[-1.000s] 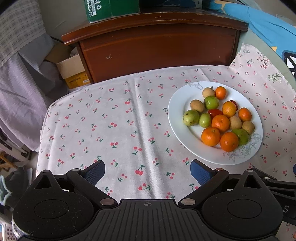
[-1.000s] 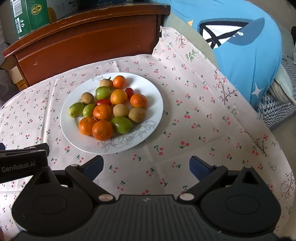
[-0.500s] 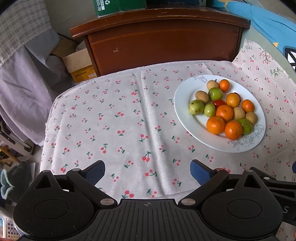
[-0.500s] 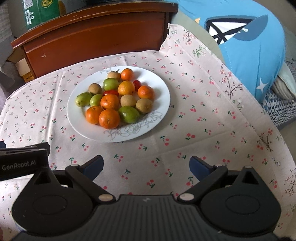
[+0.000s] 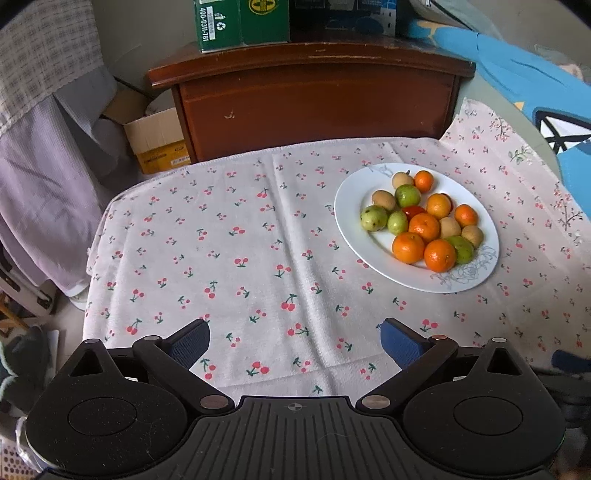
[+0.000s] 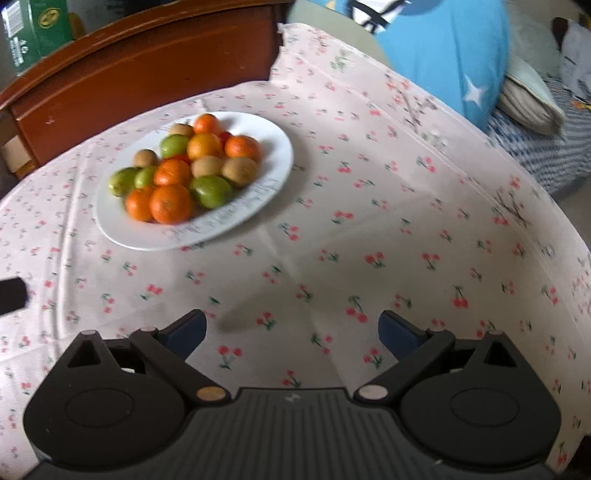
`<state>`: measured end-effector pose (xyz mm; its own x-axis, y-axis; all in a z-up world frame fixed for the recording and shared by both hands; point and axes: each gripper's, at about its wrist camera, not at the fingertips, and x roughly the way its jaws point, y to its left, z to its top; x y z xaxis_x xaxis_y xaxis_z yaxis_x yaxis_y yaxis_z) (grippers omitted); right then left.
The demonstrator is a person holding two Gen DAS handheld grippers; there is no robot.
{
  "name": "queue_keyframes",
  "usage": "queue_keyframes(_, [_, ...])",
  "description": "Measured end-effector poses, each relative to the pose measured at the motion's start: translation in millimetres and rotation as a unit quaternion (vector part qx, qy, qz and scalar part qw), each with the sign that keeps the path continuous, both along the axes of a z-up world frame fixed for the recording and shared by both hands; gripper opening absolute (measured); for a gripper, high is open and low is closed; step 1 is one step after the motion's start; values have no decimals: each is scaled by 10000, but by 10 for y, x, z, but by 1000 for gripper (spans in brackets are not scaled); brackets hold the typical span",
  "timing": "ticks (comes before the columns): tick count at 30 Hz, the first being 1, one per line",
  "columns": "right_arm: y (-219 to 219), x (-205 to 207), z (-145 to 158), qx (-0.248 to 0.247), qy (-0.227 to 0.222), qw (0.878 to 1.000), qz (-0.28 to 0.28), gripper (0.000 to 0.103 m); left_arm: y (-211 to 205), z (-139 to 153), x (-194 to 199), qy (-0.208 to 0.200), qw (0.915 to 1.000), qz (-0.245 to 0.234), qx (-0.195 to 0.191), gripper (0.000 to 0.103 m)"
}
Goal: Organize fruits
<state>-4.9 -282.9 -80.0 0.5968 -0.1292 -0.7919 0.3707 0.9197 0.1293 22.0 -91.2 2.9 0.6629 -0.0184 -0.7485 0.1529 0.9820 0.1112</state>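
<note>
A white plate [image 5: 351,206] holds several mixed fruits: orange mandarins [image 5: 408,247], green fruits [image 5: 373,218], brown kiwis [image 5: 472,235] and a red one [image 5: 413,211]. It sits on the cherry-print tablecloth [image 5: 236,254], right of centre in the left wrist view. In the right wrist view the plate [image 6: 273,147] lies at upper left, with mandarins [image 6: 170,204] in front. My left gripper [image 5: 295,338] is open and empty above the cloth, near the front edge. My right gripper [image 6: 291,328] is open and empty above the cloth, right of the plate.
A dark wooden cabinet [image 5: 314,99] stands behind the table with a green box [image 5: 242,24] on top. A cardboard box [image 5: 157,138] and hanging cloth [image 5: 40,166] are at the left. A blue cushion [image 6: 443,48] lies at the right.
Both grippers have pulled back from the plate, so it looks farther off. The right wrist view has swung right and lower, with motion blur. Jaws stay open.
</note>
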Motion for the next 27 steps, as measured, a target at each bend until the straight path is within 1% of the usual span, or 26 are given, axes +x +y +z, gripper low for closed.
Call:
queue_keyframes(1, [5,-24,-25,-26,-10,10000,-62,100,17,12,-16,-11,10000,-7,-28,100])
queue_keyframes(4, [78,-113,-89,-267,-224,9991,-252,102,72,47,-60,-45,9999,-16,-108,100])
queue_keyframes(8, [175,-202,-157,-491,-617,9957,-481,102,141,59,-111,-69,9999,14,-150,100])
queue_keyframes(11, [226,-209,-188,-605,-802,9926,-685,102,183,52,-138,-65,9999,25,-142,100])
queue_keyframes(16, [242,-152,-200,-678,-889,9897,-899,103,248,26,-151,-37,9998,93,-142,100])
queue_keyframes(27, [237,-149,-210,-686,-916,9893,-910,103,307,-5,-136,34,9997,200,-132,100])
